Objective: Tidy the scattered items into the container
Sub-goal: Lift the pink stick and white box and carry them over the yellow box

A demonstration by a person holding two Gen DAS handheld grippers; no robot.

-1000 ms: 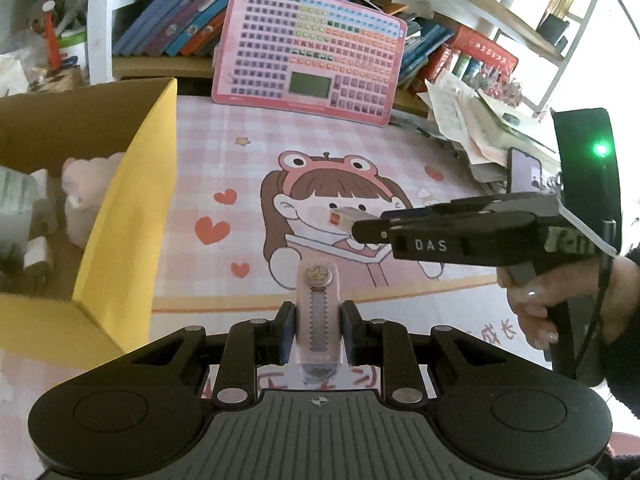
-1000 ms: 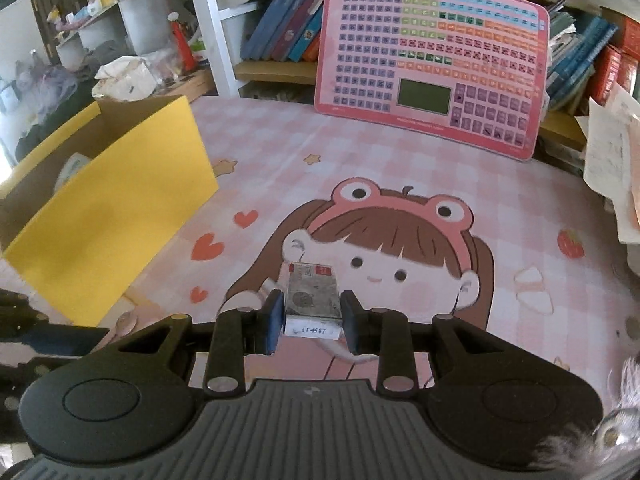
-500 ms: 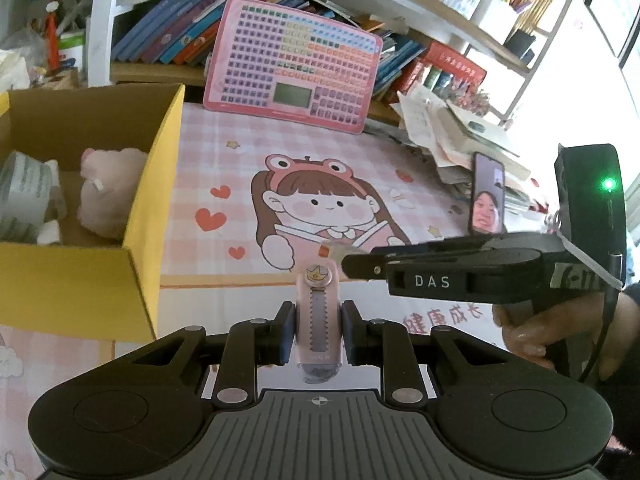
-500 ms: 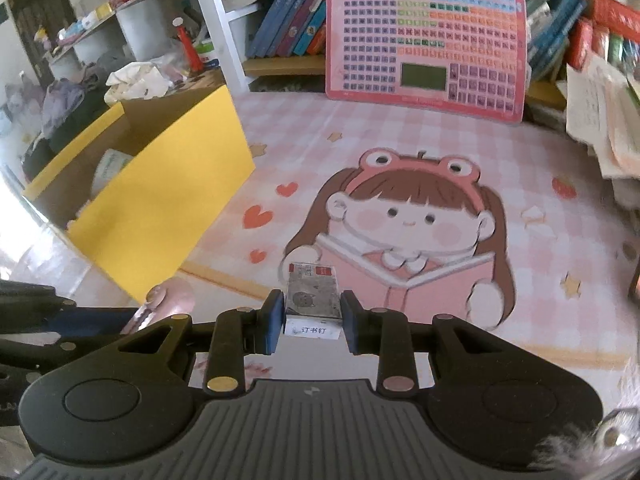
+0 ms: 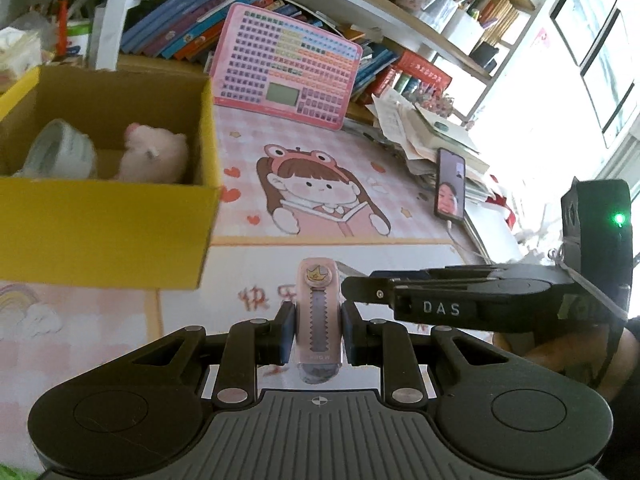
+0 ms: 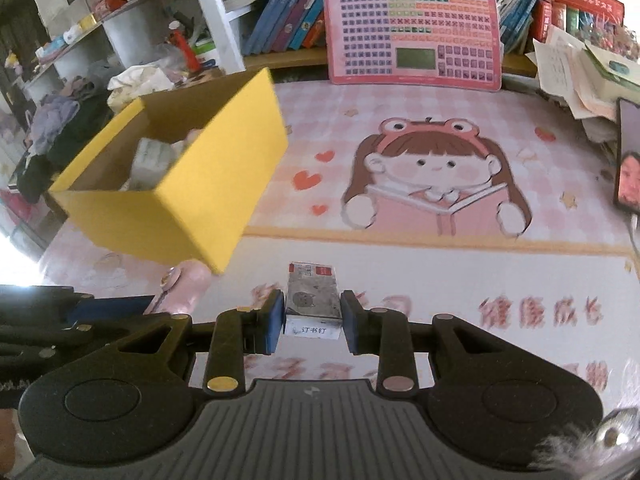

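Observation:
My left gripper (image 5: 318, 330) is shut on a pink utility knife (image 5: 319, 312) with a star sticker, held above the pink mat. My right gripper (image 6: 313, 318) is shut on a small box of staples (image 6: 313, 300), grey with a red end. In the left wrist view the right gripper (image 5: 348, 286) reaches in from the right, just beside the knife's tip. The yellow cardboard box (image 5: 108, 224) stands at the left; inside it lie a pink plush toy (image 5: 154, 156) and a pale roll (image 5: 60, 154). In the right wrist view the yellow box (image 6: 224, 184) is up left, and the pink knife (image 6: 180, 288) shows below its corner.
A pink keyboard toy (image 6: 414, 28) leans against a bookshelf at the back. A phone (image 5: 450, 186) and piled papers (image 5: 416, 128) sit along the mat's right edge. A person's hand (image 5: 560, 352) holds the right gripper's handle. The cartoon-girl mat (image 6: 436, 184) spreads between box and papers.
Both grippers have pulled back and risen with their items, so the box and mat look farther away. The yellow box's inside has come into fuller view at the left.

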